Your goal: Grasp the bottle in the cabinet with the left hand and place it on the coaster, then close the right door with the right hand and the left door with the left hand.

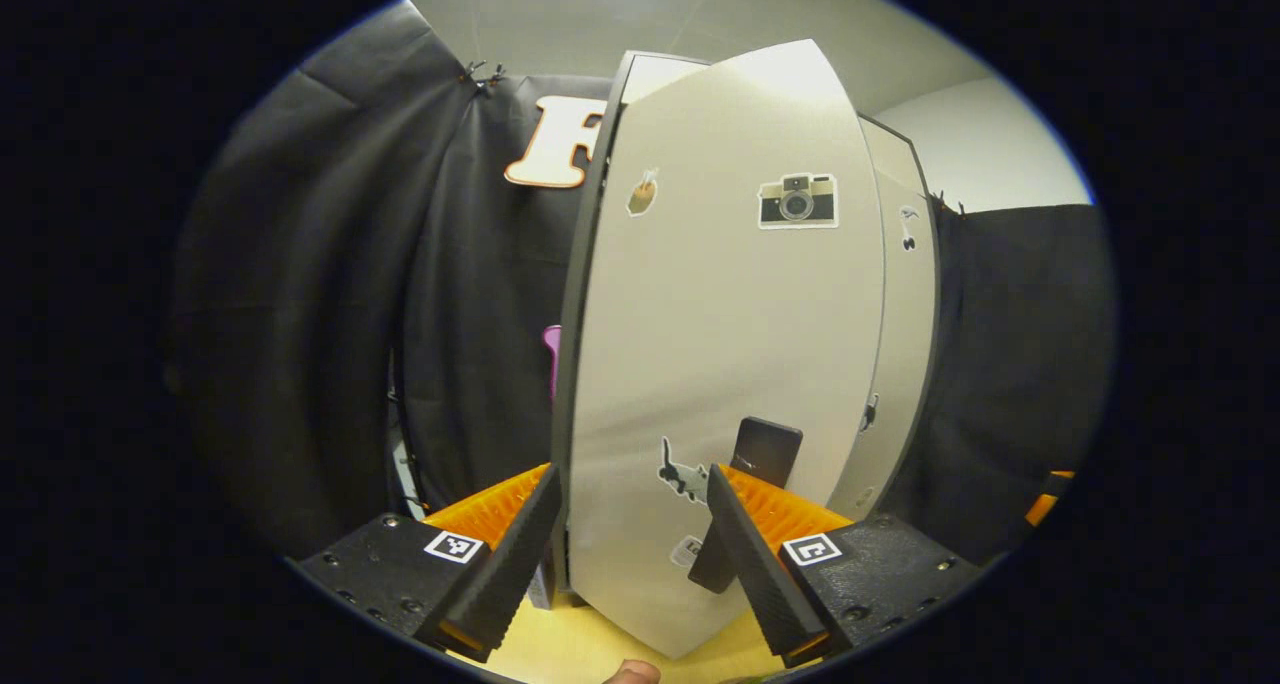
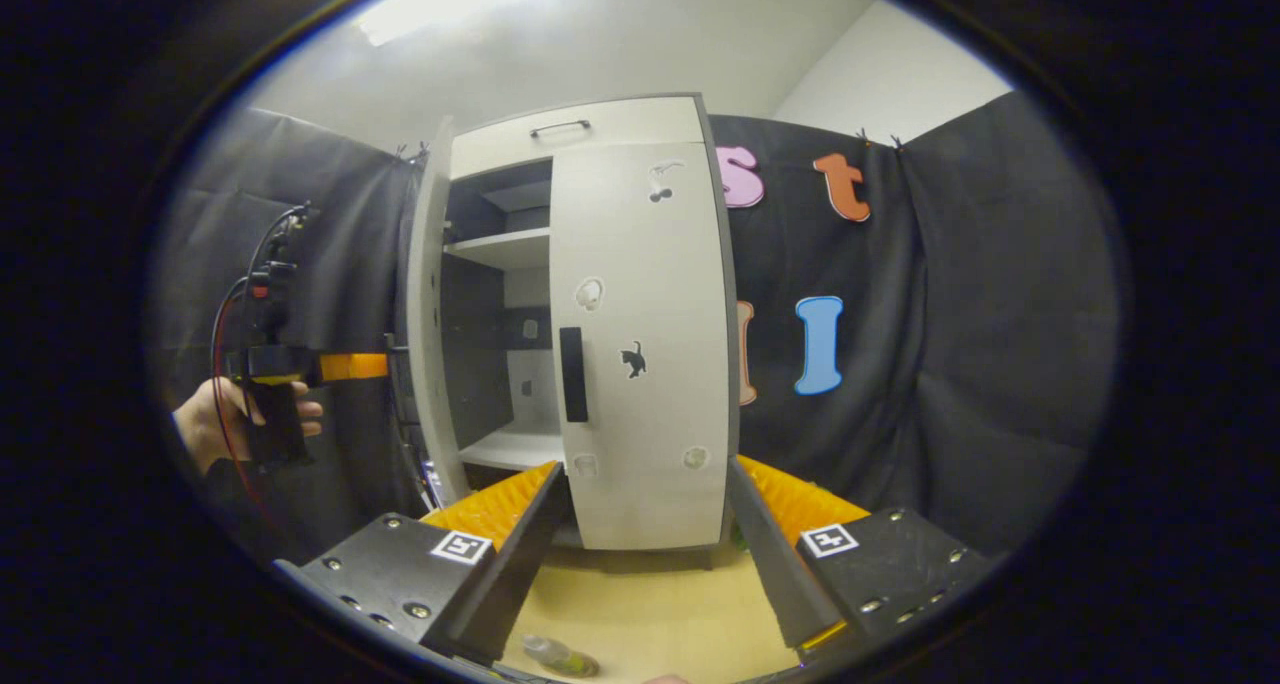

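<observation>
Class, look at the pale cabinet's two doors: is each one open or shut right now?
The right door is shut, flush against the pale cabinet. The left door is open, swung outward, with bare shelves showing behind it.

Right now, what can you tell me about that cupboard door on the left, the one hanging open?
The left door is a tall, pale, smooth panel with a dark edge, standing ajar on the cabinet. Its front carries stickers, among them a camera, and a dark upright handle low down. The left tongs are open astride its free edge, one finger on each side; whether they touch it is unclear. The right door is closed.
</observation>
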